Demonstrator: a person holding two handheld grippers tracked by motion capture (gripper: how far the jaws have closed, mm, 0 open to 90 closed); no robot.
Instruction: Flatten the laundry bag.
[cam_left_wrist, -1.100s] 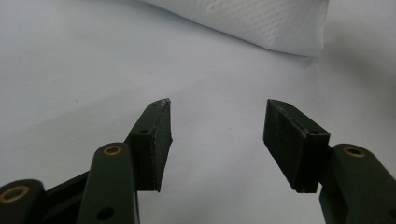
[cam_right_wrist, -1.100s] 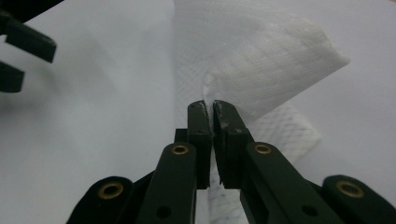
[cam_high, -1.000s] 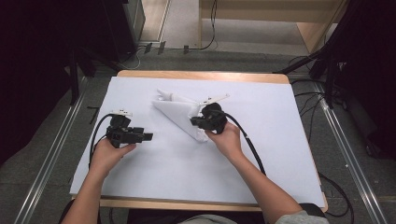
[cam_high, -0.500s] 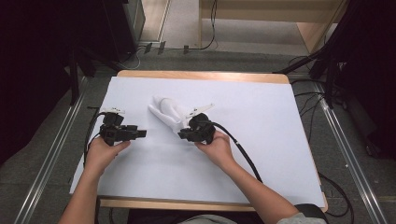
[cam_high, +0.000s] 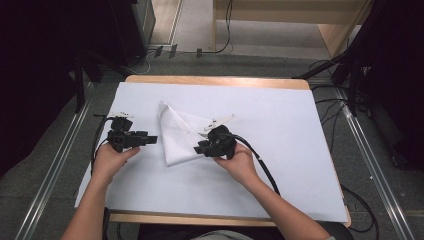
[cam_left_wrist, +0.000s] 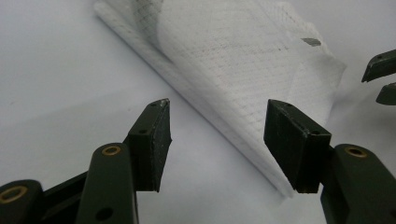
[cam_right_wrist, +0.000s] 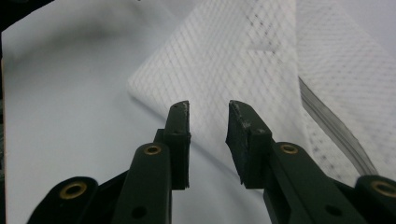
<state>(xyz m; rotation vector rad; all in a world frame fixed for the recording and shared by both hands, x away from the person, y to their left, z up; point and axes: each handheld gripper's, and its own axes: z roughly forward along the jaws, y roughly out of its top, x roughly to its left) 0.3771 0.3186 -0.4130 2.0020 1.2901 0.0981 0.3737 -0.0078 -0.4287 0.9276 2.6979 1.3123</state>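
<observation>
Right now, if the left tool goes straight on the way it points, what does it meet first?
Most likely the folded white cloth. The left tool stands open just short of the cloth's near folded edge, which runs across between the jaws. Depth is hard to judge, so it might skim the white table cover first.

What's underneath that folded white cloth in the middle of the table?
The white cloth lies on the white sheet covering the wooden table. Its folded layers lie on one another; whether anything is tucked between them cannot be seen.

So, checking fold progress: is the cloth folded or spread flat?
Folded: the white cloth lies as a triangle, with doubled layers along its edge in the left gripper view.
</observation>
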